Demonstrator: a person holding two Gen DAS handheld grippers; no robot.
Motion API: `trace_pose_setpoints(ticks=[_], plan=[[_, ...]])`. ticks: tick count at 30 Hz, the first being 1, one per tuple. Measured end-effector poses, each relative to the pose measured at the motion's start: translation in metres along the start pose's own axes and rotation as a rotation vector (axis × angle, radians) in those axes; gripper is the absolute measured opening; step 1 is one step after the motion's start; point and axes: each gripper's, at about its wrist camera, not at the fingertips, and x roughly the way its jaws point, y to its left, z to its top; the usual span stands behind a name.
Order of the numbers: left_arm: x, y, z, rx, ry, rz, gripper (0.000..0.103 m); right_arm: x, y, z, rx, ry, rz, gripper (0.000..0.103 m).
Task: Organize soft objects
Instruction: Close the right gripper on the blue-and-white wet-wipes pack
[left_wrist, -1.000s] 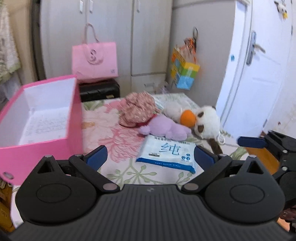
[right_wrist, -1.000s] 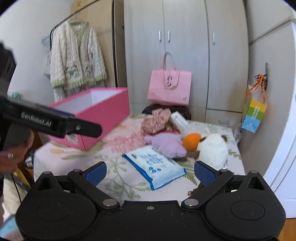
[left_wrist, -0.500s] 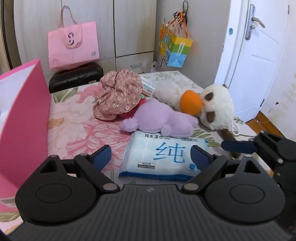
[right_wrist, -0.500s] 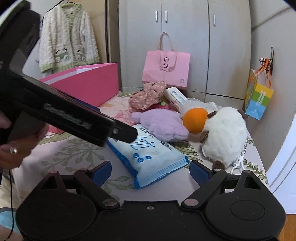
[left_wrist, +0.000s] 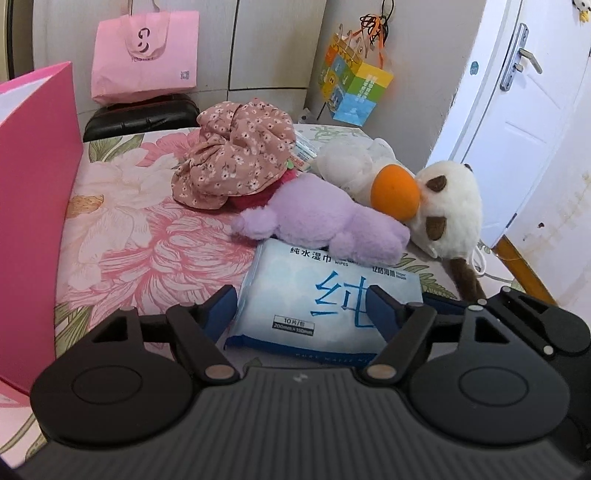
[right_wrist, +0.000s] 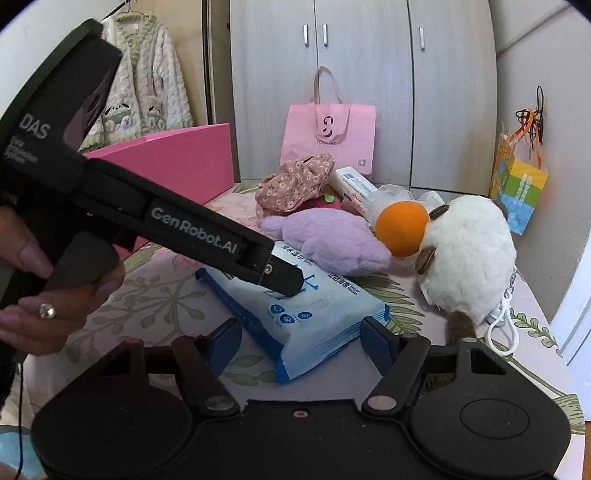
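Note:
A blue-and-white pack of wet wipes (left_wrist: 325, 291) lies on the flowered bedspread (left_wrist: 122, 236). My left gripper (left_wrist: 301, 306) straddles it with its jaws closing. The left finger stands at the pack's left edge and the right finger over its top. In the right wrist view one of the left gripper's fingers (right_wrist: 280, 275) rests on the pack (right_wrist: 314, 310). My right gripper (right_wrist: 301, 338) has the pack's near corner between its closing jaws, pads apart from it. Behind lie a purple plush (left_wrist: 325, 221), a white plush with an orange beak (left_wrist: 443, 206) and a floral hat (left_wrist: 236, 162).
A tall pink box (left_wrist: 33, 184) stands at the left of the bed. A pink bag (left_wrist: 144, 51) sits on a black case (left_wrist: 140, 114) by the wardrobe. A colourful bag (left_wrist: 354, 88) hangs on the wall near a white door (left_wrist: 524, 110). A person's hand (right_wrist: 33, 295) holds the left gripper.
Both grippers came down and forward to the wipes pack, which now lies between their fingers. Both pairs of jaws have narrowed.

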Motion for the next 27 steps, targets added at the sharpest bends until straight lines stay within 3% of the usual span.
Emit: trace_pose_setpoints(ticks=[3, 8, 15, 27], plan=[[-0.002, -0.003, -0.001, 0.005, 0.011, -0.019, 0.076, 0.002, 0.004, -0.003, 0.001, -0.019, -0.016, 0.076], [-0.009, -0.009, -0.005, 0.007, 0.021, -0.038, 0.076, 0.001, 0.012, -0.006, -0.003, -0.048, -0.038, 0.063], [-0.023, -0.014, -0.01, 0.034, 0.066, -0.036, 0.076, -0.003, 0.019, -0.007, -0.023, -0.063, -0.043, 0.056], [-0.067, -0.015, -0.016, 0.052, 0.115, 0.025, 0.076, -0.023, 0.035, 0.01, 0.001, 0.01, 0.071, 0.056]])
